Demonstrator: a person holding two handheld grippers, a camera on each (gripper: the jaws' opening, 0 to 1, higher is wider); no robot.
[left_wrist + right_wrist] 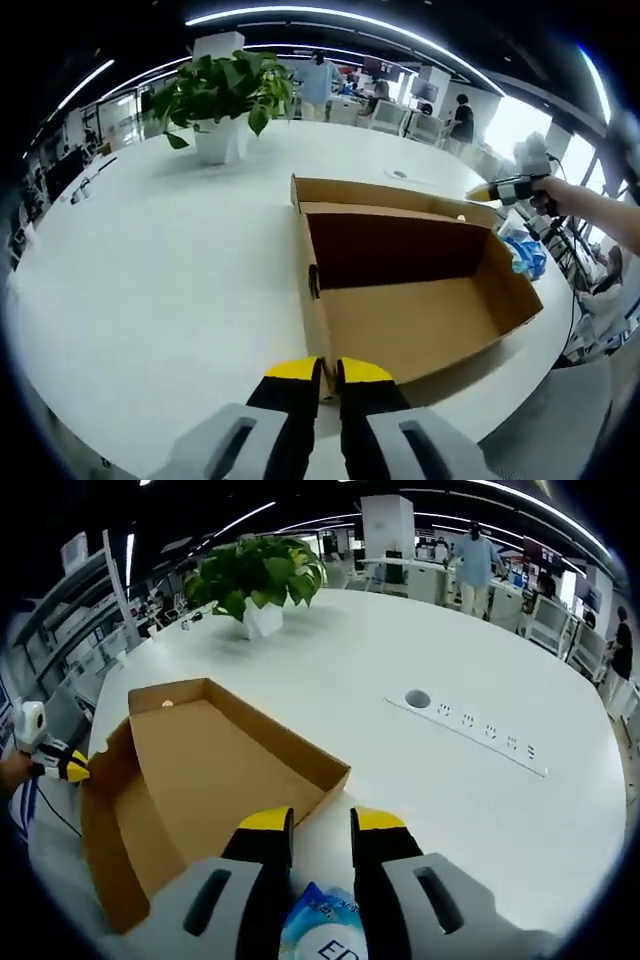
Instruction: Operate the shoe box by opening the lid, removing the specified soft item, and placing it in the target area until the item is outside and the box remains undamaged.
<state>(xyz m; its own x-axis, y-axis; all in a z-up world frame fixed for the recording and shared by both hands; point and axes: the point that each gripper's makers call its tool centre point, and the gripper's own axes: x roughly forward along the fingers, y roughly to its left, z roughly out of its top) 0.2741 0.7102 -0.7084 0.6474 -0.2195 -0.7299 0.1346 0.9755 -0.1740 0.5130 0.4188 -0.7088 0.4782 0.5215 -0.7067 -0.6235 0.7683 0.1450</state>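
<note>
Soft blue-white packet (322, 927), light and crinkly, pinched mid-body between right gripper (320, 825) jaws; left gripper (329, 370) nearly closed on shoe box (400, 310) wall, thin cardboard.

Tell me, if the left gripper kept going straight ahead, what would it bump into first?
Probably the near wall of the open cardboard shoe box: the left gripper sits right at its near edge, jaws nearly shut. Depth is hard to judge.
</note>
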